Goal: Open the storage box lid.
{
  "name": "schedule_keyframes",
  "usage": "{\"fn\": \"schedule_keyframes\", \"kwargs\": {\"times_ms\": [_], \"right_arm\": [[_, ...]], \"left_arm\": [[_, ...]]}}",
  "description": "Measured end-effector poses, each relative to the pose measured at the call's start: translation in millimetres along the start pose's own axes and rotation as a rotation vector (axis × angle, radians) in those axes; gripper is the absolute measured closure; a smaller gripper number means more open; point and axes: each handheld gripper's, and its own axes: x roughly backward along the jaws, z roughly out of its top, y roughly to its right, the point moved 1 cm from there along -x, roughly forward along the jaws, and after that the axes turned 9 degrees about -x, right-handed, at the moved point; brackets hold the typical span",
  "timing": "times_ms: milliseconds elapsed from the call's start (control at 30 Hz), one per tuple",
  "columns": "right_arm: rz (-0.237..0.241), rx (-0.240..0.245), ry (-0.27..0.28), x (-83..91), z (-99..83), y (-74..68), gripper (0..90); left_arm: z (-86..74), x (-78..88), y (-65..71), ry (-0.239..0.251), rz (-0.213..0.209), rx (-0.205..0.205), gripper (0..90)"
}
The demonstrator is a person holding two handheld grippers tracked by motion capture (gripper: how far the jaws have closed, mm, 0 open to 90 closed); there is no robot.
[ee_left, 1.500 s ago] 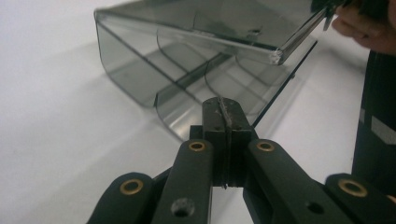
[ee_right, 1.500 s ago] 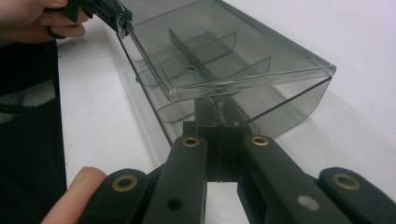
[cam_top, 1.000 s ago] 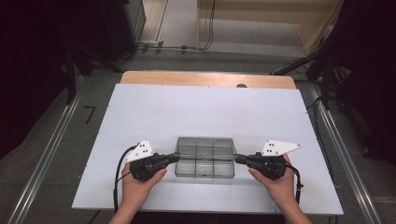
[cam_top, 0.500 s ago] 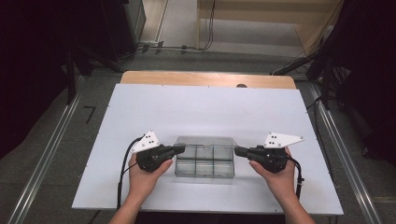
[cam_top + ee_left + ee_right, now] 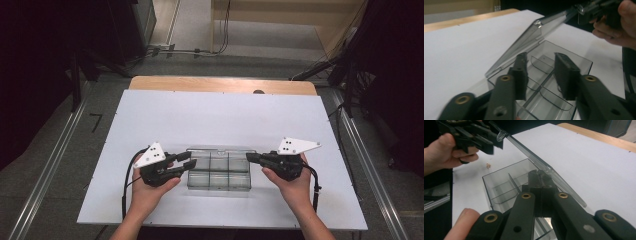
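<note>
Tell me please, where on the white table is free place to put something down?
The white table is bare between the clear divided box and the wooden far edge. It is crowded near the front edge, where the left tool and right tool flank the box.

Clear glossy plastic box (image 5: 218, 170), matt white table (image 5: 215, 117), wooden far edge, matt black tongs (image 5: 183, 163)

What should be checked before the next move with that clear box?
1. Right hand-held gripper shut on the lid: ok.
2. Left hand-held gripper let go: ok; its jaws have just been opening, nothing pressed between them.
3. Lid lifted off the clear box: ok.
4. Compartments free of objects: ok, none visible.
5. Box resting flat on the white table: ok.
6. Lid opened as far as its hinge allows: cannot tell.
</note>
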Motion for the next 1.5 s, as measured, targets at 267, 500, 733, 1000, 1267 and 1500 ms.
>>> {"fn": "schedule_keyframes", "kwargs": {"times_ms": [267,500,733,1000,1267,1500], "right_arm": [[-0.02,0.004,0.004,-5.3,7.6,2.6,88.1],[-0.03,-0.023,0.018,-8.5,10.7,8.2,88.1],[-0.037,-0.048,0.012,-12.1,15.1,14.3,88.1],[0.015,-0.089,0.039,-9.4,18.5,17.1,88.0],[0.017,-0.103,0.035,-5.8,18.2,18.8,85.8],[0.01,-0.118,0.026,1.9,13.3,26.9,83.0]], "left_arm": [[-0.1,-2.6,-27.5,-0.009,0.049,0.132,18.2],[-1.2,-36.8,-38.5,-0.049,0.015,0.191,0.0],[-3.6,-56.8,-34.6,-0.064,0.016,0.18,9.6],[-2.2,-55.8,-32.1,-0.044,0.029,0.197,39.7],[-5.9,-52.9,-35.6,-0.046,0.055,0.224,52.9],[-6.3,-52.9,-36.7,-0.04,0.061,0.228,55.6]]}}
